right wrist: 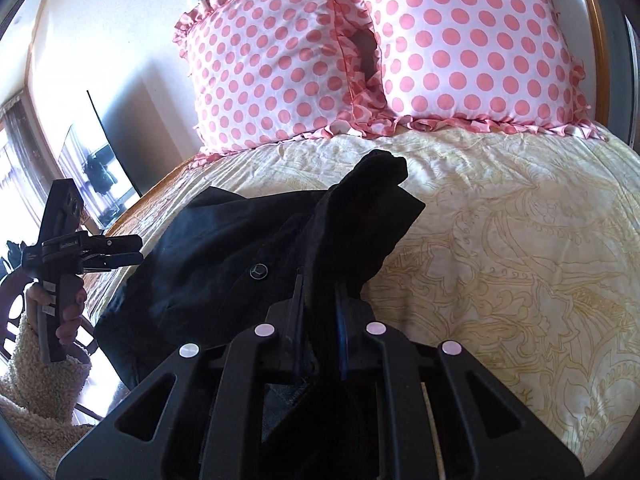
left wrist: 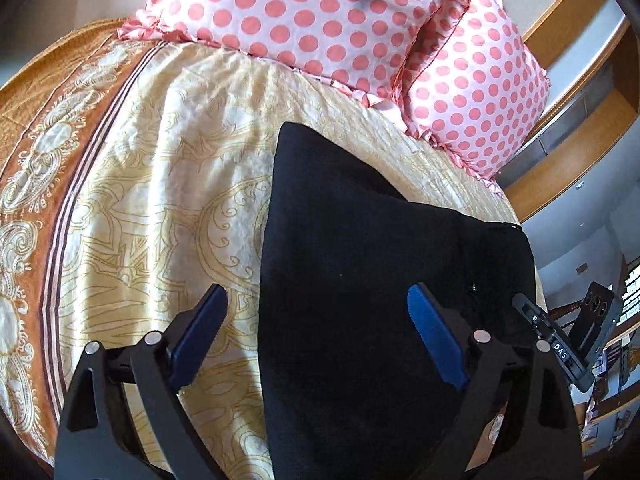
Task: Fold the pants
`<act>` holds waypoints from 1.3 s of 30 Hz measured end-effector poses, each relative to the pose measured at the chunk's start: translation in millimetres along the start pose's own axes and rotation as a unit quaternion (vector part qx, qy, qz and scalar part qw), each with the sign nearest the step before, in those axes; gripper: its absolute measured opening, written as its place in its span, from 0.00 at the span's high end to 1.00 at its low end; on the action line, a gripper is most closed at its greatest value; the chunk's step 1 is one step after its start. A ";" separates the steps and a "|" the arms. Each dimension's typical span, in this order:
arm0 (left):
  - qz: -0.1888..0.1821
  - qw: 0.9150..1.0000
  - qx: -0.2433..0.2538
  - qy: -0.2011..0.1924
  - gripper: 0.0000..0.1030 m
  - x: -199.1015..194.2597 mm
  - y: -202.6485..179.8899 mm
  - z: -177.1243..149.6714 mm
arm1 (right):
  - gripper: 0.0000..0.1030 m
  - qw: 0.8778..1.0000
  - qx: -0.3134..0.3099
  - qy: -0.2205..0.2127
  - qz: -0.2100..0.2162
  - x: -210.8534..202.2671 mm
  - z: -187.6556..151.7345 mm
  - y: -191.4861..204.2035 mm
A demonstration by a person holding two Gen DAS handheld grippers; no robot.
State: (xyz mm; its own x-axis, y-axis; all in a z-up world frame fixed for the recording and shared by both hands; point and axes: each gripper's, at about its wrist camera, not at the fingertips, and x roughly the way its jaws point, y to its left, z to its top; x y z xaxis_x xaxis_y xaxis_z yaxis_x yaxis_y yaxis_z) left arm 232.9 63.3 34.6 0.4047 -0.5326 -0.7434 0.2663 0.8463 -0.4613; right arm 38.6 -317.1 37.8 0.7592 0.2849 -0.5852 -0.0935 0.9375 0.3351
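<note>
Black pants point(left wrist: 352, 248) lie on the cream patterned bedspread point(left wrist: 160, 184). My left gripper point(left wrist: 316, 300) is open, its blue-padded fingers point(left wrist: 434, 336) wide apart; the right finger is over the pants, the left over the bedspread. In the right wrist view the pants point(right wrist: 216, 248) lie bunched, with a button showing. My right gripper point(right wrist: 320, 292) is shut on a fold of the pants and holds it raised, the cloth standing up between the fingers. The left gripper point(right wrist: 120, 250) shows at the left, held in a hand at the bed's edge.
Two pink polka-dot pillows point(right wrist: 472, 48) lean at the head of the bed. A wooden headboard point(left wrist: 568, 168) runs behind them. An orange paisley border point(left wrist: 36, 152) marks the bed's side. A dark screen point(right wrist: 112, 152) stands beside the bed.
</note>
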 end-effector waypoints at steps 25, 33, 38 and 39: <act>-0.011 0.999 0.016 0.048 0.40 32.0 -14.8 11.6 | 0.59 0.996 0.078 0.049 -0.014 14.9 -11.8 -43.5; 0.003 0.999 0.015 0.043 0.59 31.7 -16.2 12.7 | 0.60 0.995 0.078 0.055 0.027 22.2 -13.1 -40.0; 0.005 0.999 0.013 0.030 0.86 26.8 -15.5 12.9 | 0.77 0.997 0.064 0.039 0.022 13.4 -9.3 -34.1; 0.002 1.000 0.014 0.025 0.89 24.3 -16.1 12.4 | 0.78 0.997 0.068 0.033 0.025 10.6 -7.9 -34.2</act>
State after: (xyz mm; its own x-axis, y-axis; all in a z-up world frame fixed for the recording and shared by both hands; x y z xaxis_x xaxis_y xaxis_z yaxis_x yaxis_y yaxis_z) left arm 249.3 36.7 30.0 0.3610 -0.5280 -0.7687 0.2894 0.8470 -0.4459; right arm 44.8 -344.5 14.3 0.7110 0.3466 -0.6118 -0.0377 0.8876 0.4591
